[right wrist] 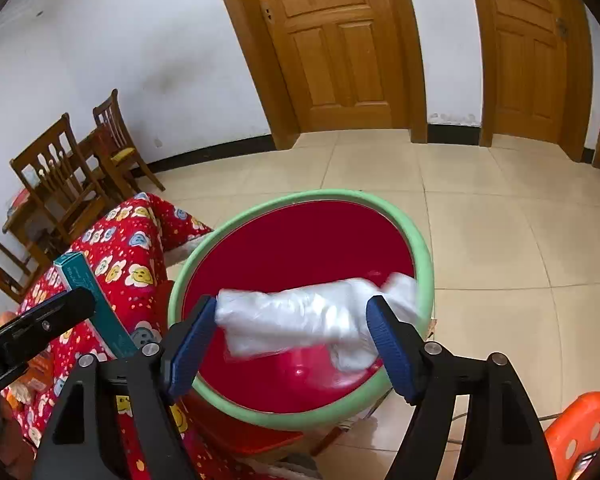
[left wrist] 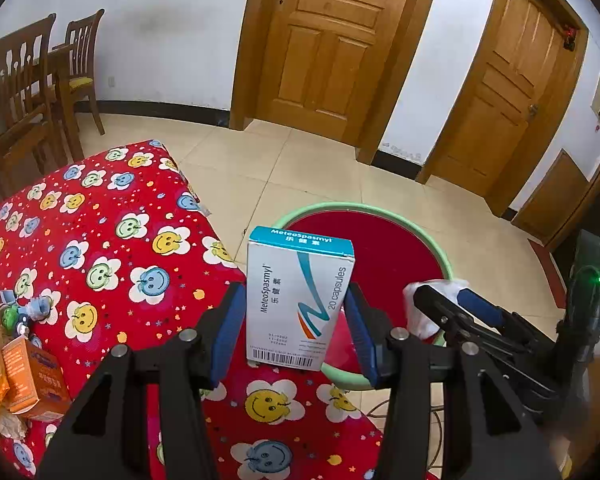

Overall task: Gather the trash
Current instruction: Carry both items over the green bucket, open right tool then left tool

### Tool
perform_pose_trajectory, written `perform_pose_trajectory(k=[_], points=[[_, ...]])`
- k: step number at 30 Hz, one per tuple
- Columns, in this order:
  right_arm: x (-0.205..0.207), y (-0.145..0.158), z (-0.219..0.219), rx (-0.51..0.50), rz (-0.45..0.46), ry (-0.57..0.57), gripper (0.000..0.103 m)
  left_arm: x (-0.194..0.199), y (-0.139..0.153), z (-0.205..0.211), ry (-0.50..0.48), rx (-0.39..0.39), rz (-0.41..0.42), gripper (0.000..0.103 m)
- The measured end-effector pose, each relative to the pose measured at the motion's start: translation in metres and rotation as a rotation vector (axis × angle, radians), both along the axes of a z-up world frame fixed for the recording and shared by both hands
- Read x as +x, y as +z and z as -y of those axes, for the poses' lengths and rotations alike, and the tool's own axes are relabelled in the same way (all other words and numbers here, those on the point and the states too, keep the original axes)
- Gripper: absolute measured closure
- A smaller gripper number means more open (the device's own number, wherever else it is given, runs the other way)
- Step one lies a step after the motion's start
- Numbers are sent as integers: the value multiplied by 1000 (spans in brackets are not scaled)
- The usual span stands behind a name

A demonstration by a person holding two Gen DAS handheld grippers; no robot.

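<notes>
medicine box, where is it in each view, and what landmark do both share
Left wrist: medicine box at centre, upright between the left tool's blue pads.
Right wrist: medicine box at the left edge, only its teal side showing.
Shared landmark: the green-rimmed red basin beside the red smiley tablecloth.

Landmark: basin [right wrist: 426, 264], set on the floor just beside the table [left wrist: 112, 200] corner. Medicine box [left wrist: 296, 300] is held upright over the basin's table-side rim. Crumpled plastic bag [right wrist: 312, 320] is positioned above the basin's near half. Orange carton [left wrist: 32, 384] is placed on the table, well apart from the basin.
</notes>
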State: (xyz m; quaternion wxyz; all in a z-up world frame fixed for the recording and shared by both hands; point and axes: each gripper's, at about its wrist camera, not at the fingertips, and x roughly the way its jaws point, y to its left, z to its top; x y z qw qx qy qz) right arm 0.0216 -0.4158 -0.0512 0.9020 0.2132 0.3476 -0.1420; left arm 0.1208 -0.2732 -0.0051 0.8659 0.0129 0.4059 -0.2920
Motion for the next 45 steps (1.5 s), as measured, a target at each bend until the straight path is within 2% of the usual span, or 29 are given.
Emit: perform_pose_trajectory(k=[10,21,30,32,33,34,45], points=[[-12,8,4,27,32,-22,22,5,-3,9,-11,6,-3,52],[-44,18,22,-11,60,-160,22,9,-8,33,-52,-3,8,52],[-55,13,32,21,64,-205,22,11,-24,58,-84,42,0,52],[-58,13,35,25,65,-213,22,10,-26,60,-80,62,0,44],[-59,12,36,27,64,-216,22,9,-26,61,-72,68,2,35],[-59,12,37,28,64,-219,22,8,-26,60,-59,73,8,31],[-65,18,31,30,78,-208,22,6,-19,42,-12,71,2,29]])
